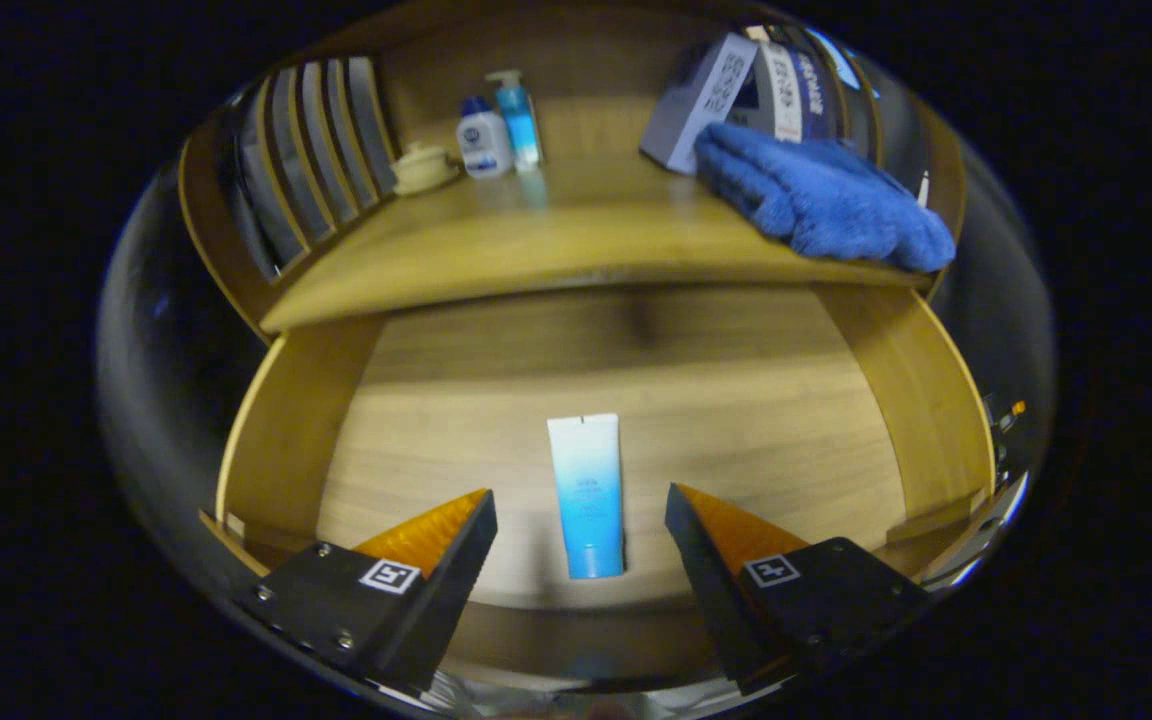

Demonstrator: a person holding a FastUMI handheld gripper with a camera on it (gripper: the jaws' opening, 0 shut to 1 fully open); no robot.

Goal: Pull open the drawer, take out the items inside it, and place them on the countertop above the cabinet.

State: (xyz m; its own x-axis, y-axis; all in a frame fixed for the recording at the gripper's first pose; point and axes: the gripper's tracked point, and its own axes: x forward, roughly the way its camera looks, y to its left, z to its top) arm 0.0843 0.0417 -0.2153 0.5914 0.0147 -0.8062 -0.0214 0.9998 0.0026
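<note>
Already the drawer is standing pulled open below the tabletop, and a pale blue tube is lying flat on its wooden floor, cap end towards the gripper. The fingers are standing wide apart, gripping nothing, with the tube lying between them and seemingly somewhat below. Judging by its look, the tube is a light, soft-walled plastic thing with a smooth, slippery skin; squeezing its middle would likely dent it, so the firmer lower part near the cap seems the safer place to pinch, across its narrow width. On the tabletop a blue towel, some boxes, two pump bottles and a small cream dish are sitting near the back. How high the fingers are hanging above the tube is hard to judge, the drawer's near corners are cut off behind the fingers, and shadow is darkening its far end under the tabletop.
</note>
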